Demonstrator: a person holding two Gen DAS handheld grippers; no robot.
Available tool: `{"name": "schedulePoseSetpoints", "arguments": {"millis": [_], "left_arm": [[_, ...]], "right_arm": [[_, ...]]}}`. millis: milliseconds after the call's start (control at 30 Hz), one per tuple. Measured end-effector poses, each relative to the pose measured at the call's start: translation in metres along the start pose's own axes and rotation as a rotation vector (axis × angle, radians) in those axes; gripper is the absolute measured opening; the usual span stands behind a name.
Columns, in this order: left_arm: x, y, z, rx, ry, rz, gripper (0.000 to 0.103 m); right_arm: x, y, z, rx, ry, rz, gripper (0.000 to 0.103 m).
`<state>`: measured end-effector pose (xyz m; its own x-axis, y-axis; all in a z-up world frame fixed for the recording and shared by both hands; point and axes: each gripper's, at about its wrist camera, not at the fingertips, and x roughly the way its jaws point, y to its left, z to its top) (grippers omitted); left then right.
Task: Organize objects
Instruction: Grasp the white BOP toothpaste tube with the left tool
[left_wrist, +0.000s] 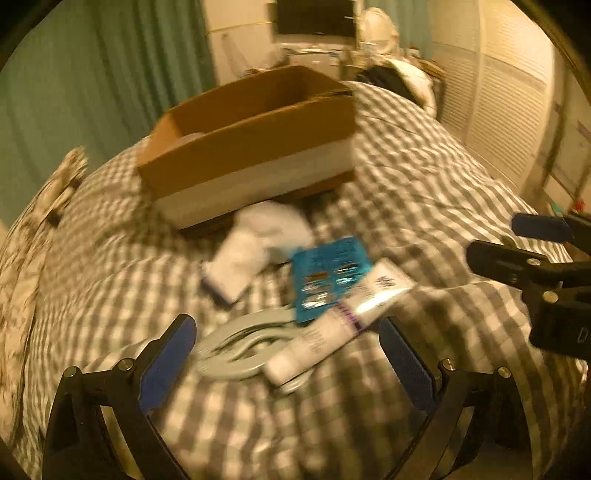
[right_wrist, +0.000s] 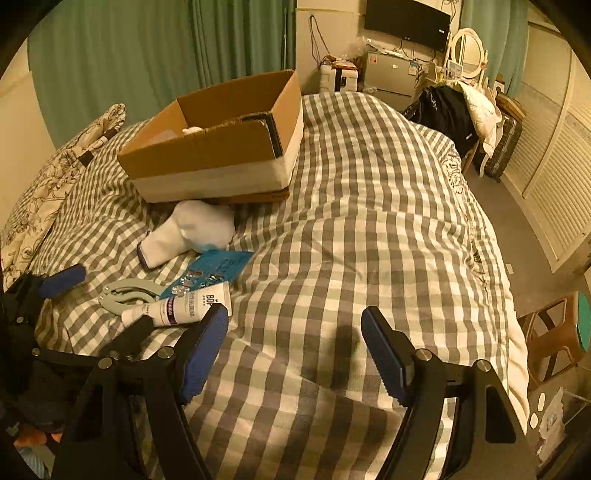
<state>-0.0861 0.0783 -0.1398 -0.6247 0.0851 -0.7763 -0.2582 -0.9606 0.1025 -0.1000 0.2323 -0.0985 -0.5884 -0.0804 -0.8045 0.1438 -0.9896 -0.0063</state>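
Observation:
An open cardboard box (left_wrist: 251, 136) (right_wrist: 221, 147) sits on a checked bed cover. In front of it lie a white sock (left_wrist: 255, 243) (right_wrist: 188, 229), a blue blister pack (left_wrist: 328, 277) (right_wrist: 214, 269), a white tube (left_wrist: 340, 325) (right_wrist: 181, 306) and a grey ring-shaped tool (left_wrist: 236, 347) (right_wrist: 129, 291). My left gripper (left_wrist: 288, 354) is open and hovers just above the tube and grey tool, its fingers on either side of them. My right gripper (right_wrist: 295, 347) is open and empty over bare cover, right of the pile; it also shows in the left wrist view (left_wrist: 517, 240).
A floral pillow (right_wrist: 55, 184) lies at the left. Green curtains hang behind the bed. A chair with dark clothes (right_wrist: 450, 107), a small fridge (right_wrist: 391, 74) and a mirror stand beyond the bed's foot. Louvred doors (right_wrist: 554, 177) line the right wall.

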Motion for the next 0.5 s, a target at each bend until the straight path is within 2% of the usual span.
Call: {"name": "schedulePoseSetpoints", "arguments": {"millis": [67, 167, 233, 367, 467, 500], "left_arm": [[0.01, -0.012, 0.005, 0.046, 0.015, -0.025, 0.098], [0.024, -0.025, 0.005, 0.095, 0.056, -0.048, 0.08], [0.027, -0.027, 0.003, 0.098, 0.073, -0.083, 0.053], [0.021, -0.026, 0.0, 0.103, 0.065, -0.073, 0.044], [0.008, -0.022, 0.003, 0.082, 0.04, -0.076, 0.029], [0.003, -0.018, 0.004, 0.06, 0.041, -0.09, 0.027]], "right_arm": [[0.001, -0.002, 0.0, 0.011, 0.0, 0.007, 0.074], [-0.001, -0.009, 0.001, 0.028, -0.005, 0.009, 0.074], [-0.002, -0.013, 0.0, 0.037, -0.007, 0.01, 0.074], [-0.004, -0.018, 0.0, 0.049, -0.005, 0.008, 0.074], [-0.006, -0.018, -0.001, 0.044, -0.009, 0.007, 0.074], [-0.008, -0.018, -0.001, 0.041, -0.011, 0.006, 0.074]]}}
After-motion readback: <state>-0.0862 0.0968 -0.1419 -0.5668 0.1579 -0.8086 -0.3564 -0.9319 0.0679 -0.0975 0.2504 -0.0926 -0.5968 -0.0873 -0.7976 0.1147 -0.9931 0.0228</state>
